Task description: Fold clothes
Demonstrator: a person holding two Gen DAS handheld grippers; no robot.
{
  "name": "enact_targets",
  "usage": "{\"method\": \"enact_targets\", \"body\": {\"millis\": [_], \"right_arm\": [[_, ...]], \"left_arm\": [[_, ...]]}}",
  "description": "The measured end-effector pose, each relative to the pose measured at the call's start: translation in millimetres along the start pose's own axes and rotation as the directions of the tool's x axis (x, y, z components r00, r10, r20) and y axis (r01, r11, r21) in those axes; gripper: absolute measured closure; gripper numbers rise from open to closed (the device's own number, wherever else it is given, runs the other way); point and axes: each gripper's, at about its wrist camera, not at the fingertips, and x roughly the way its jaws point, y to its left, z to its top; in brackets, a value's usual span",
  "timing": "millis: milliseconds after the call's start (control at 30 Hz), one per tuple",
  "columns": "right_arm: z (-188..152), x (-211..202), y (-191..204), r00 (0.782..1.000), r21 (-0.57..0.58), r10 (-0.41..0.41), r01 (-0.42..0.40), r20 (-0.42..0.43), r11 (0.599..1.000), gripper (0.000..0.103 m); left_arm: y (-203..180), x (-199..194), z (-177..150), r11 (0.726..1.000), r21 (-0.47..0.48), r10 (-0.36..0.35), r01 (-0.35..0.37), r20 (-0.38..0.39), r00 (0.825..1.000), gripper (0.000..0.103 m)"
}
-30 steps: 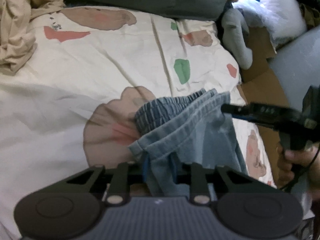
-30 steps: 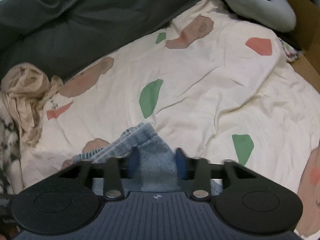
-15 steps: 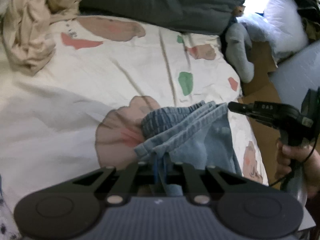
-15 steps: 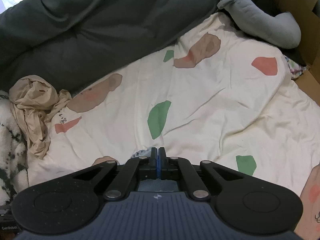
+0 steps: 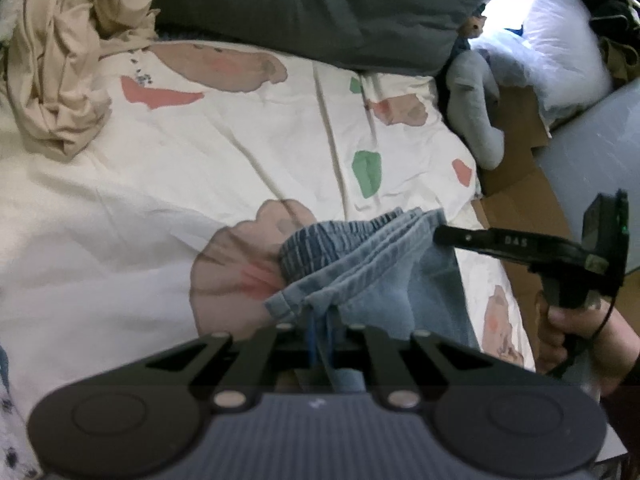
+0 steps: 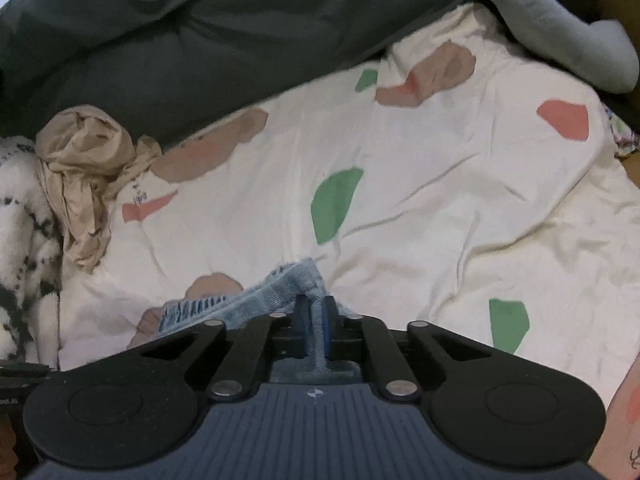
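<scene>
Both tools, L (image 5: 320, 330) & R (image 6: 314, 320), clamp light-blue denim shorts (image 5: 360, 264), elastic waist bunched.

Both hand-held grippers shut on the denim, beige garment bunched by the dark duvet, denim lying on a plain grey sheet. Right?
Not quite: the sheet is cream with green, coral and brown patches, not plain grey, as the right wrist view shows. The rest holds: the left hand-held gripper and right hand-held gripper are shut on the denim, and the beige garment is bunched by the dark duvet.

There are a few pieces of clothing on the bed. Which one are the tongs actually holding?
The blue denim garment. Both the left tongs and the right tongs are clamped on its edge. The crumpled beige garment lies untouched far back by the dark duvet.
</scene>
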Motion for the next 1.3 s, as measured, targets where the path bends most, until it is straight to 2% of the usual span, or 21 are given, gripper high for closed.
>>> {"method": "enact_targets", "body": {"millis": [67,200,267,333,400,433,467,500,633,733,800,933,1067,1200,1300], "right_arm": [[2,-4,3,1.000,0.006,0.011,-0.011,0.020,1.000,0.101],[4,4,3,1.000,0.013,-0.009,0.009,-0.002,1.000,0.101],[3,7,0,1.000,0.021,-0.022,0.022,-0.013,1.000,0.095],[2,4,-2,1.000,0.024,-0.026,0.026,-0.004,0.999,0.091],[0,4,-5,1.000,0.036,-0.014,0.014,-0.012,0.999,0.080],[-2,5,-6,1.000,0.044,-0.004,0.005,-0.015,0.999,0.071],[-2,6,-7,1.000,0.045,0.006,-0.005,-0.015,0.999,0.064],[-3,8,-8,1.000,0.043,0.020,-0.020,-0.016,0.999,0.062],[-4,20,-15,0.998,0.056,0.060,-0.059,-0.023,0.997,0.048],[-5,28,-24,0.993,0.107,0.119,-0.116,-0.022,0.987,0.045],[-6,28,-26,0.990,0.102,0.139,-0.137,-0.013,0.985,0.045],[-7,20,-26,0.988,0.077,0.153,-0.154,0.016,0.985,0.077],[-11,12,-23,0.985,0.068,0.169,-0.171,0.041,0.983,0.090],[-15,3,-18,0.985,0.035,0.157,-0.160,0.075,0.986,0.094],[-18,-8,-16,0.984,0.035,0.138,-0.143,0.113,0.989,0.095]], "left_arm": [[0,-2,0,1.000,-0.002,0.009,-0.009,0.006,1.000,0.098],[7,13,0,1.000,-0.016,0.007,-0.008,-0.049,0.999,0.096],[11,21,1,1.000,-0.017,0.006,-0.007,-0.065,0.998,0.095],[12,25,2,1.000,0.003,0.011,-0.010,-0.070,0.998,0.088],[13,29,1,1.000,0.008,0.007,-0.007,-0.074,0.997,0.070],[15,31,-1,1.000,-0.007,-0.006,0.006,-0.076,0.997,0.065],[18,34,-3,0.999,-0.024,-0.024,0.023,-0.079,0.997,0.056],[21,36,-5,0.998,-0.041,-0.041,0.038,-0.081,0.996,0.049],[34,50,-10,0.989,-0.113,-0.101,0.092,-0.073,0.992,0.037],[41,59,-10,0.976,-0.161,-0.161,0.150,-0.058,0.985,0.037],[41,60,-10,0.969,-0.170,-0.188,0.177,-0.052,0.981,0.040],[41,54,-12,0.966,-0.185,-0.193,0.180,-0.052,0.980,0.055],[40,48,-16,0.967,-0.192,-0.181,0.170,-0.043,0.983,0.066],[35,41,-15,0.974,-0.164,-0.166,0.159,-0.033,0.986,0.081],[16,32,-11,0.987,-0.073,-0.142,0.140,-0.023,0.990,0.085]]}}
